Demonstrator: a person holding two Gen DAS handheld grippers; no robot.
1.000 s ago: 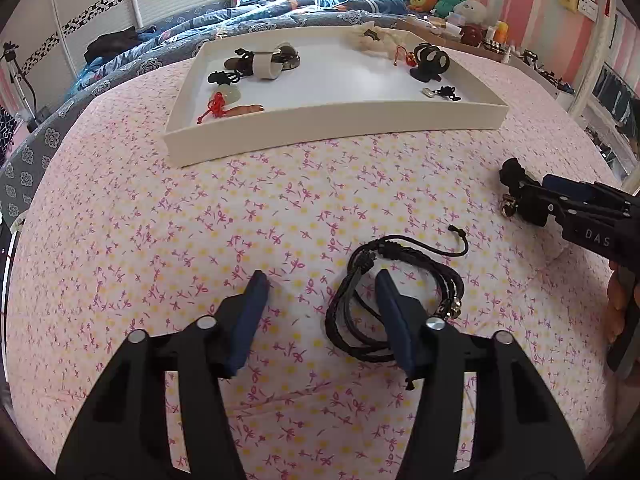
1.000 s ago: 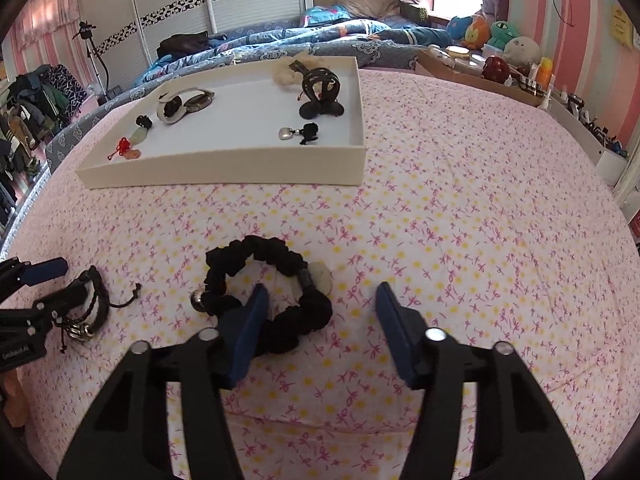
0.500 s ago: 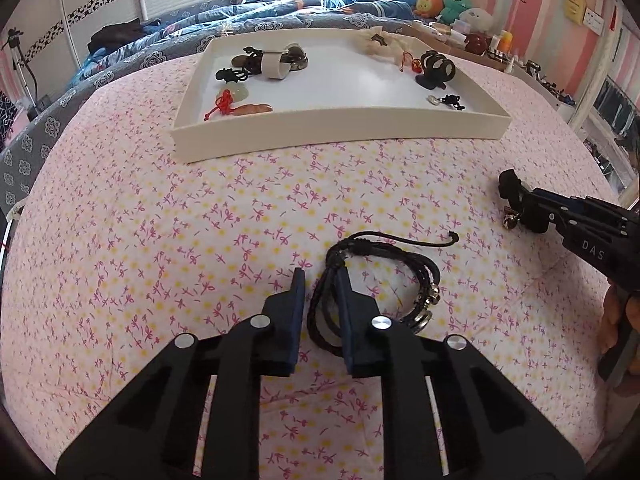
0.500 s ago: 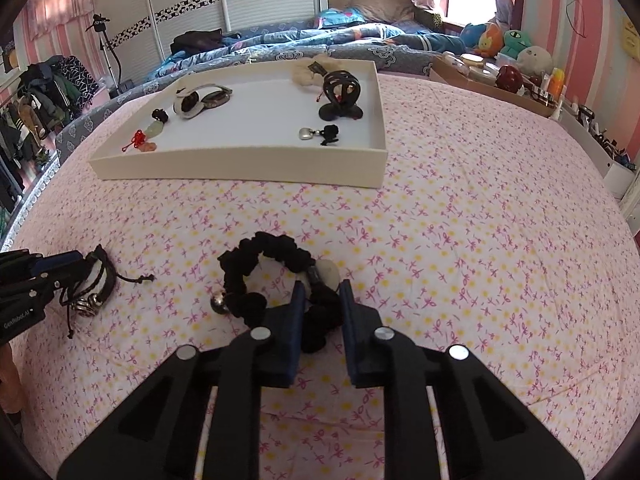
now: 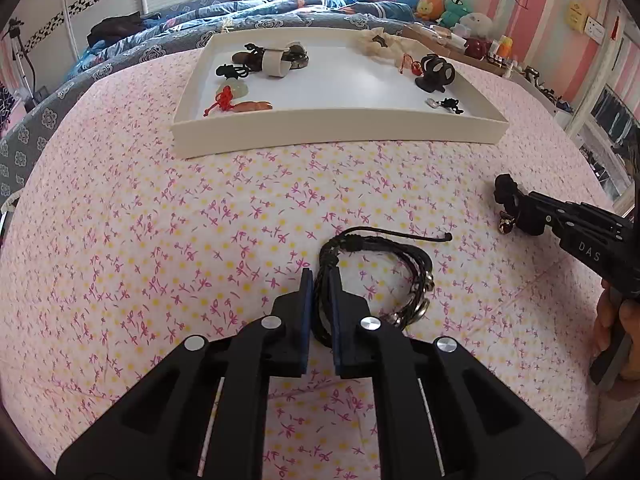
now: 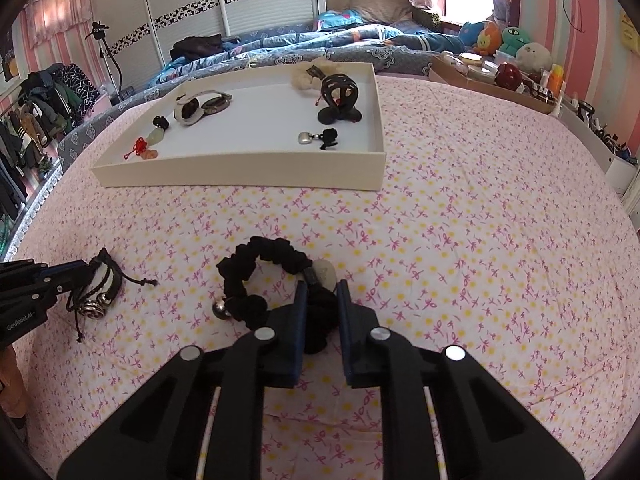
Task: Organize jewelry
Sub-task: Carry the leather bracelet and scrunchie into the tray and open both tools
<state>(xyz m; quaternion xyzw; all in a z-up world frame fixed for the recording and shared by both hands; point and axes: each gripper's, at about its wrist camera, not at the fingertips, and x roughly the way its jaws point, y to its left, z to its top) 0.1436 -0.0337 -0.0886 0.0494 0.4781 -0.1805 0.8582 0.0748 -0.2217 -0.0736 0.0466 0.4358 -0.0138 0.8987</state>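
The left tongs (image 5: 320,280) are clenched on the near side of a black braided cord bracelet (image 5: 380,256), whose strands run up between the two blue pads. The rest of the loop spreads ahead and to the right of the tips, its metal beads just right of the tongs and a loose cord tail trailing farther right over the bed (image 5: 160,240). Whether the bracelet is clear of the sheet cannot be told from the left wrist view; in the right wrist view it hangs from the tips with its cords dangling.

Well ahead of both tongs, a white tray (image 5: 340,132) rests on the bed with several pieces already in it: red-knotted charms at its left, a black claw clip and a small pendant at its right.

The right tongs (image 6: 320,292) are grasping a black scrunchie bracelet (image 6: 264,264) at its near edge. The fabric ring bulges ahead and to the left of the tips, with a pale stone just ahead of them and a small silver bell to their left.

The step in hand looks like the pick-up, both pieces gripped at once. The next move likely calls for raising each high enough to clear the tray's near wall, carrying forward, and letting go over bare tray floor. The dangling cords could snag on the rim.
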